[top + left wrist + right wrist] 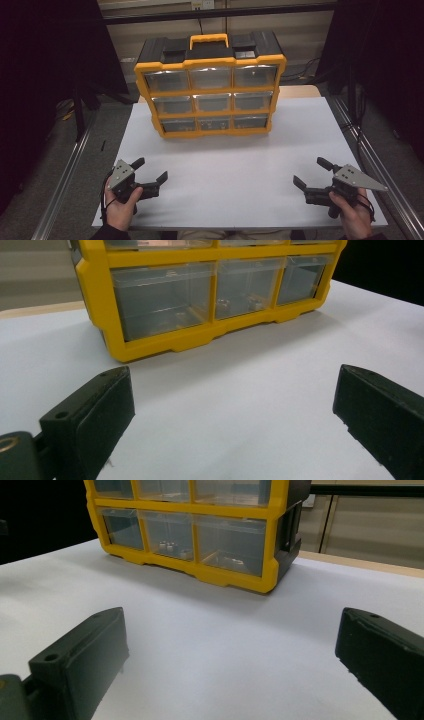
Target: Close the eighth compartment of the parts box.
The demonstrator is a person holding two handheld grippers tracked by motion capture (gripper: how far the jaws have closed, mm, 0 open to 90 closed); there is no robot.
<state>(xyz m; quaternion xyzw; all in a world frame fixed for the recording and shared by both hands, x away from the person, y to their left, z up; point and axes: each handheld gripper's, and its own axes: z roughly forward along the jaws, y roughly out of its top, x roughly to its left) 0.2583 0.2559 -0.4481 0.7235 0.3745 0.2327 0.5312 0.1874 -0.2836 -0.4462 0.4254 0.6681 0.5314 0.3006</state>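
A yellow and black organiser cabinet (pixel 210 85) with three rows of clear drawers and a carry handle stands upright at the far middle of the white table (pixel 240 165). Small metal parts lie in its bottom middle drawer (pixel 245 287) (pixel 170 532). My left gripper (pixel 150 170) rests near the front left corner, held by a hand, jaws wide apart with nothing between them. My right gripper (pixel 312 171) sits near the front right corner, also open and empty. Both point toward the cabinet (pixel 210 295) (pixel 200 525), well short of it.
Metal rails (pixel 65 175) run along both long sides of the table. A wooden surface (pixel 300 91) shows behind the cabinet at the right. Dark floor with cables (pixel 310 67) surrounds the table. White tabletop stretches between the grippers and the cabinet.
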